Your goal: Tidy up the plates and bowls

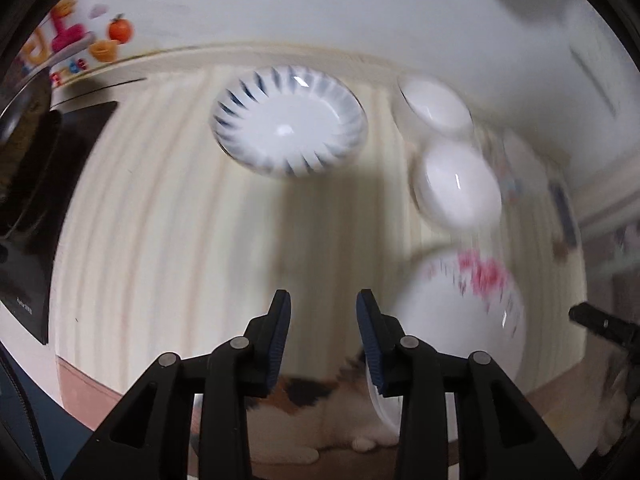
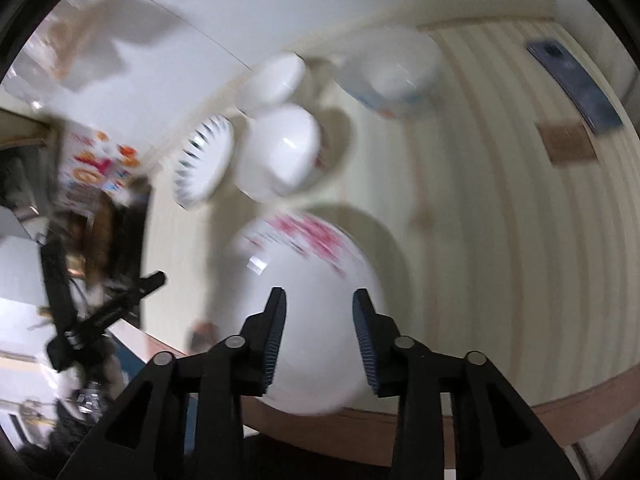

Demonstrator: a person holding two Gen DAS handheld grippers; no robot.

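While both tongs stand apart and grip nothing, the pink-flowered plate point(image 2: 308, 312) lies on the counter point(image 2: 500, 240) directly under the right tongs point(image 2: 318, 300), whereas for the left tongs point(image 1: 323, 300) it sits off to the right side, so the right hand is nearer.

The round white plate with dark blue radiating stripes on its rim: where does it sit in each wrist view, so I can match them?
Left wrist view: the white plate with dark blue rim stripes lies upper centre, on the pale striped table.
Right wrist view: the same plate sits left of centre, seen at a slant.
Shared landmark: the large white plate with pink flower print, low in both.
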